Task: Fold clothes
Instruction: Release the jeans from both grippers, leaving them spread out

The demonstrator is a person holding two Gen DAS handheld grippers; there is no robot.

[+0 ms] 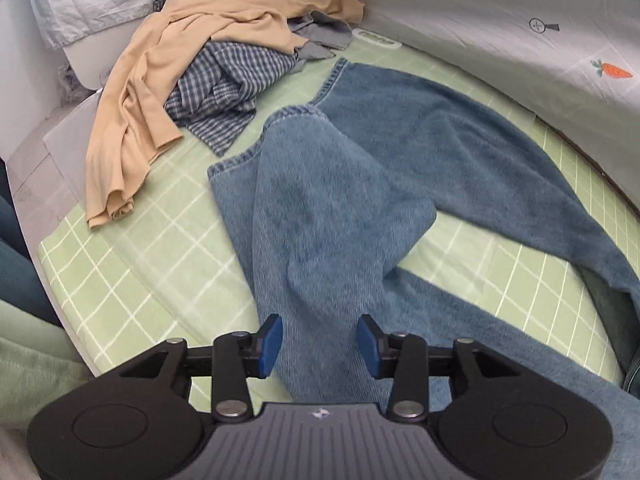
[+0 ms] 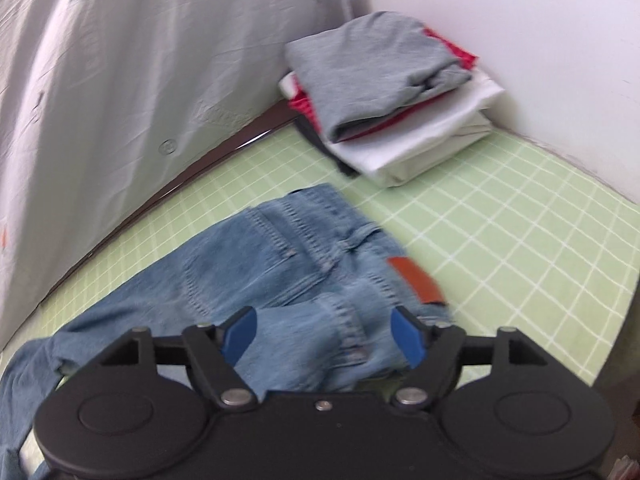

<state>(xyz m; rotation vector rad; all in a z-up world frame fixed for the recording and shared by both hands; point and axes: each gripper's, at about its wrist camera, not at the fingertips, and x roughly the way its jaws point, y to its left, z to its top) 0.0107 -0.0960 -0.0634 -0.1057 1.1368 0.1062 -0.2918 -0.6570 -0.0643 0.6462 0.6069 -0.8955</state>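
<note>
A pair of blue jeans [image 1: 400,168] lies on the green checked sheet [image 1: 132,280], legs spread toward the far side. One leg runs between the blue pads of my left gripper [image 1: 320,344], which is open above it. In the right wrist view the jeans' waist end [image 2: 288,264] with a brown leather patch [image 2: 416,280] lies just ahead of my right gripper [image 2: 326,338], which is open with the waistband between its fingers.
A heap of unfolded clothes, a tan top [image 1: 160,92] over a blue checked shirt [image 1: 224,88], lies at the far left. A folded stack with a grey garment [image 2: 372,68] on white cloth [image 2: 420,148] sits in the corner. A white printed sheet [image 2: 140,72] hangs along the back.
</note>
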